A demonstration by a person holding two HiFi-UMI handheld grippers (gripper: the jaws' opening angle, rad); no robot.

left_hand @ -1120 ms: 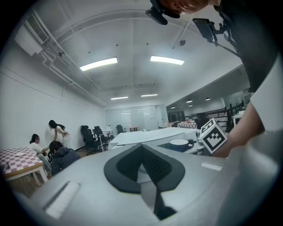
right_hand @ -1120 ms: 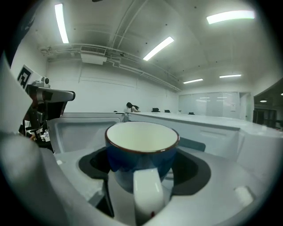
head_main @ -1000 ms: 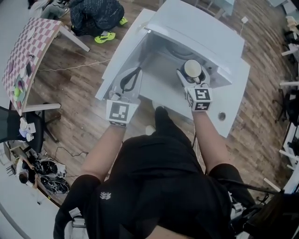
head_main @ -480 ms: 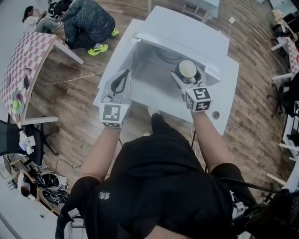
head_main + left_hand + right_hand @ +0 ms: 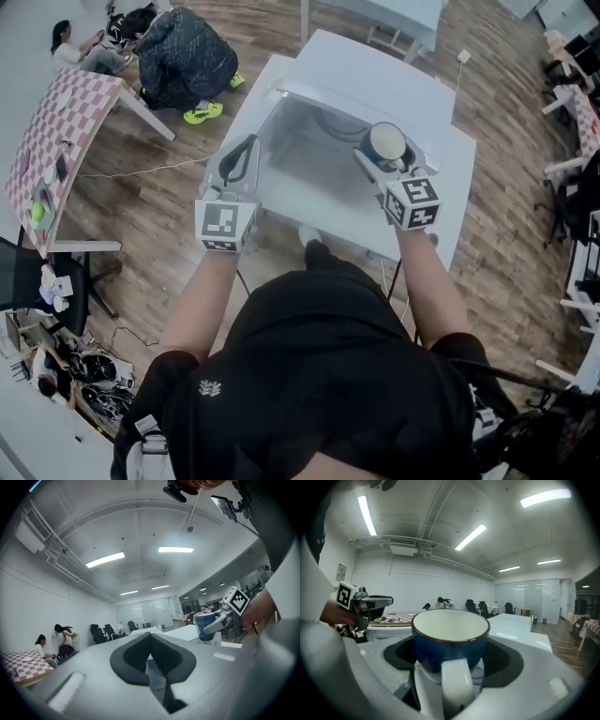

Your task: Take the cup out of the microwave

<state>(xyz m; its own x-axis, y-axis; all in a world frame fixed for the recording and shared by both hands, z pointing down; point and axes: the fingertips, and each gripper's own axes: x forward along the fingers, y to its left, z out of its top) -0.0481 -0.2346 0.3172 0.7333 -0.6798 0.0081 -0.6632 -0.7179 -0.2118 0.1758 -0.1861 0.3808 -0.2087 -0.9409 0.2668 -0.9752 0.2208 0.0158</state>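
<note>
The right gripper [image 5: 451, 677] is pinching the cup [image 5: 450, 637], its jaws closed on either side of the blue body. The white handle faces the camera, and the cream inside, which looks empty, faces up. In the head view this gripper [image 5: 382, 157] sits right of centre. There it holds the cup [image 5: 386, 141] at the right front of the white microwave [image 5: 375, 80], whose pale cavity opens toward the person. Whether the cup is fully clear of the opening I cannot tell, though the right gripper view shows only open room behind it. The left gripper [image 5: 150, 641] has its dark tips pressed together with nothing between them. It [image 5: 246, 150] hovers left of centre, by the microwave's left front edge. A checked table [image 5: 66, 103] and two crouching people [image 5: 183, 42] fill the upper left, on a wooden floor [image 5: 169, 216].
</note>
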